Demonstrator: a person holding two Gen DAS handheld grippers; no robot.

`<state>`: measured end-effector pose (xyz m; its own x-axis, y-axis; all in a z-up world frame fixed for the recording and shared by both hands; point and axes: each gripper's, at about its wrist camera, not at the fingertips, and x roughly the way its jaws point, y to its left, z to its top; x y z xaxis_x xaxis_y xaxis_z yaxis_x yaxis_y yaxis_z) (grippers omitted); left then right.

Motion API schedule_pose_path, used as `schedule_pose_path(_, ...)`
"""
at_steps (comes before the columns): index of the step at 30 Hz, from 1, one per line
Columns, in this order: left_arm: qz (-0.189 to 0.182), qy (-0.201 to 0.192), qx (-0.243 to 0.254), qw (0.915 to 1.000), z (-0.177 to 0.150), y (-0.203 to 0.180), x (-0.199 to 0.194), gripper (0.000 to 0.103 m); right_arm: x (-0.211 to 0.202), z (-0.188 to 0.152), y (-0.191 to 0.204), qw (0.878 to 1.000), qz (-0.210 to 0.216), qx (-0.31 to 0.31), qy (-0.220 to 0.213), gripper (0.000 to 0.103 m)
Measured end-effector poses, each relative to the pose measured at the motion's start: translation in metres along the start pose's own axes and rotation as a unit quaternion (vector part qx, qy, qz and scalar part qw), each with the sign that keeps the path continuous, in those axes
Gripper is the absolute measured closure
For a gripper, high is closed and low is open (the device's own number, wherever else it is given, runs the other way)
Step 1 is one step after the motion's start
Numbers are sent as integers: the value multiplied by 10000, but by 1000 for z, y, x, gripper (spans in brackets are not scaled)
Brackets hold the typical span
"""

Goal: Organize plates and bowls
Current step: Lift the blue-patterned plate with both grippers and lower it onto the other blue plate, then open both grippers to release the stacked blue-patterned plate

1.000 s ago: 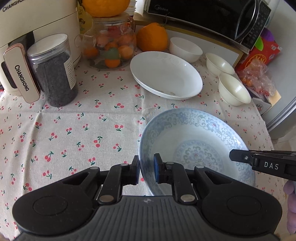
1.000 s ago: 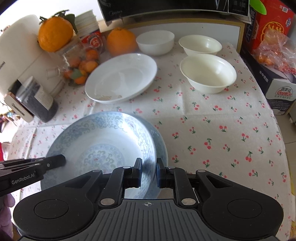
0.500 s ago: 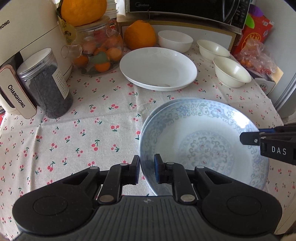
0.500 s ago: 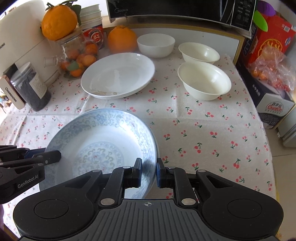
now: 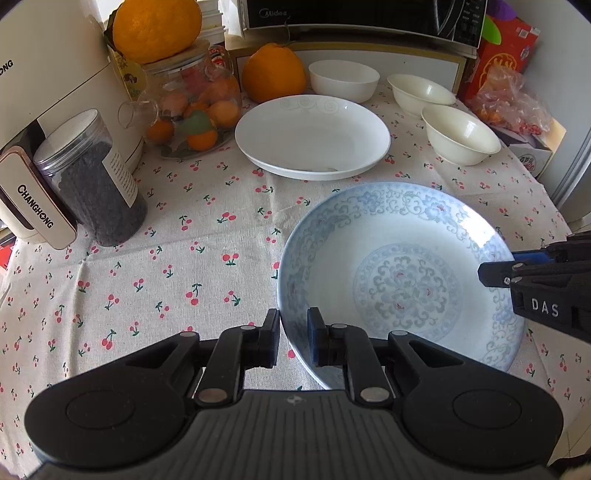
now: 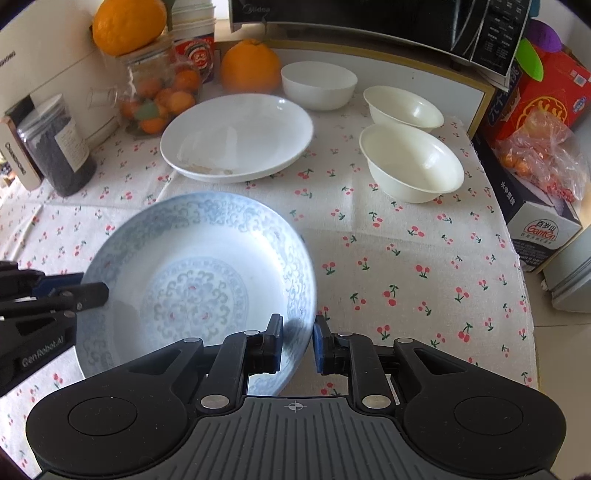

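A blue-patterned plate (image 5: 388, 258) (image 6: 184, 258) lies level at the near side of the cherry-print tablecloth (image 5: 184, 258). My left gripper (image 5: 293, 332) is shut on its left rim. My right gripper (image 6: 297, 332) straddles the right rim; its jaws are opening and the pads have eased off the rim between them. Each gripper's tips show in the other's view: right fingertips (image 5: 495, 273), left fingertips (image 6: 88, 291). Behind lie a white plate (image 5: 312, 136) (image 6: 236, 136) and three white bowls (image 5: 343, 79) (image 5: 421, 94) (image 5: 460, 134).
A dark-filled jar (image 5: 88, 177), a white appliance (image 5: 55, 74), a glass jar of small oranges (image 5: 192, 107) and a big orange (image 5: 273, 72) line the left and back. A microwave (image 5: 362, 14) stands behind. A red box (image 6: 546, 96) and bagged fruit (image 6: 543, 151) sit beyond the table's right edge (image 6: 517, 258).
The blue plate has levelled out and come down over a second blue plate, which no longer shows beneath it. The gap between my right jaws has widened slightly.
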<state>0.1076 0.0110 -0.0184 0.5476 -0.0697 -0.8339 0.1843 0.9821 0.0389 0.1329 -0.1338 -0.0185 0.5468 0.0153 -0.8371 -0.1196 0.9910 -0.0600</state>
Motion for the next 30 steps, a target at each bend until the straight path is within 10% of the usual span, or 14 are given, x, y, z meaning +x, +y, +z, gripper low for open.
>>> schedule_pose_path(13,-140,57,-149,9998,2,4,-1,88,2,3,1,9999,34,-101,44,78)
schedule_pose_path(19,-240,-17,-168,9996,5,3,-4,78,-7,8,-2,9996,230,-23,-174,40)
schedule_pose_path(30,-335,-390,-496,9974,17,15,-15,23,-8,19,-32,9915,800,1024,-104,22)
